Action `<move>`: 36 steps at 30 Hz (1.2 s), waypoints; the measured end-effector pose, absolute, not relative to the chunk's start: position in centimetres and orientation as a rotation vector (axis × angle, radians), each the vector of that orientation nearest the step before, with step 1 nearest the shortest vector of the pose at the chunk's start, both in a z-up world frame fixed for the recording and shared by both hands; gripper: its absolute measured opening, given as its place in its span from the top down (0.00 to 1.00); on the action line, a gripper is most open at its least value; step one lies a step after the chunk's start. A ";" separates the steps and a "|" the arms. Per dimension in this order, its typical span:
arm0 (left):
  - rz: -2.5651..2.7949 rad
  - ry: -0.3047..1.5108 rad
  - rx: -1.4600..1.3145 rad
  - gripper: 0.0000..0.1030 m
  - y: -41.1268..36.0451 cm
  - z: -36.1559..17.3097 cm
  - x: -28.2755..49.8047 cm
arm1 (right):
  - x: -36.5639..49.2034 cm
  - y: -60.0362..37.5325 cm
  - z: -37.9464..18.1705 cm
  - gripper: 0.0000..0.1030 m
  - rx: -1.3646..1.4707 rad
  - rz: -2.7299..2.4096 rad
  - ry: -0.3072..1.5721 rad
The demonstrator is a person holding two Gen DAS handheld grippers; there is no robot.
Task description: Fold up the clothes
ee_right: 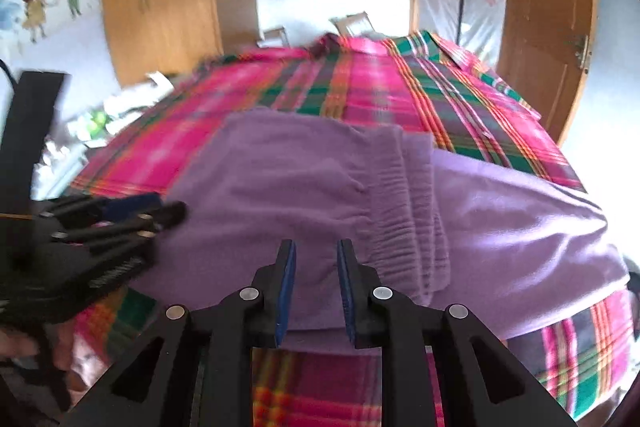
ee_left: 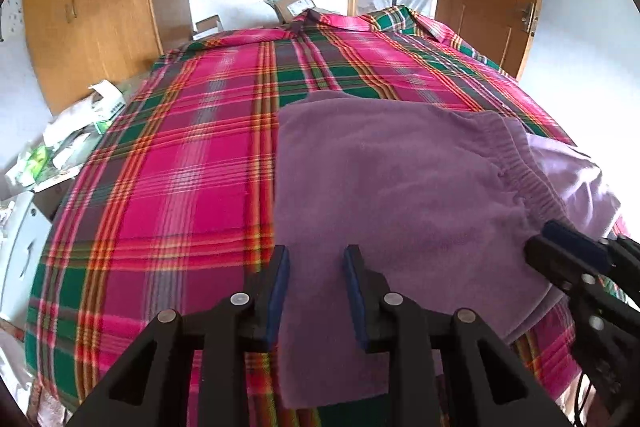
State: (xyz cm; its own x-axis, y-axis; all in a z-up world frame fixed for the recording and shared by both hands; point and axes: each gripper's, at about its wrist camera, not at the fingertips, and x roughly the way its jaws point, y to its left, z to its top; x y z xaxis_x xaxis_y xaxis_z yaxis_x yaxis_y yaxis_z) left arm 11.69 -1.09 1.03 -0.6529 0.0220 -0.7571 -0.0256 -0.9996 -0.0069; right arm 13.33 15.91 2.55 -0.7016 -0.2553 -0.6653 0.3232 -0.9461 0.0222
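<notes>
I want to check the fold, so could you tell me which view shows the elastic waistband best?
The right wrist view: the elastic waistband runs centrally, gathers visible. The left wrist view shows it only toward the right.

The left gripper [ee_left: 317, 259] hovered low with its jaws parted; the right gripper [ee_right: 316, 254] sat close beside it, jaws likewise apart.
</notes>
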 end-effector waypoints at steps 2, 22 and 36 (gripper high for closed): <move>2.828 -0.022 -1.302 0.69 -1.4 0.8 11.8 | 13.6 15.7 2.1 0.78 1.036 -2.641 0.164; 2.714 -0.413 -1.312 0.60 -9.4 1.5 10.8 | 14.3 14.7 2.7 0.78 0.922 -2.611 0.116; 2.418 -0.590 -1.365 0.58 -11.6 0.2 6.5 | 15.2 6.5 1.3 0.49 0.877 -2.290 0.243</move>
State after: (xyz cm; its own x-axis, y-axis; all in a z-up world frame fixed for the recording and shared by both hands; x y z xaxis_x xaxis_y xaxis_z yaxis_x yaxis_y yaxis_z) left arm 6.51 -11.61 0.17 -0.5023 0.4493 -0.7388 -0.0587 -0.8702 -0.4893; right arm 15.21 6.49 1.34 -0.5537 -0.5198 -0.6505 0.6448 -0.7620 0.0601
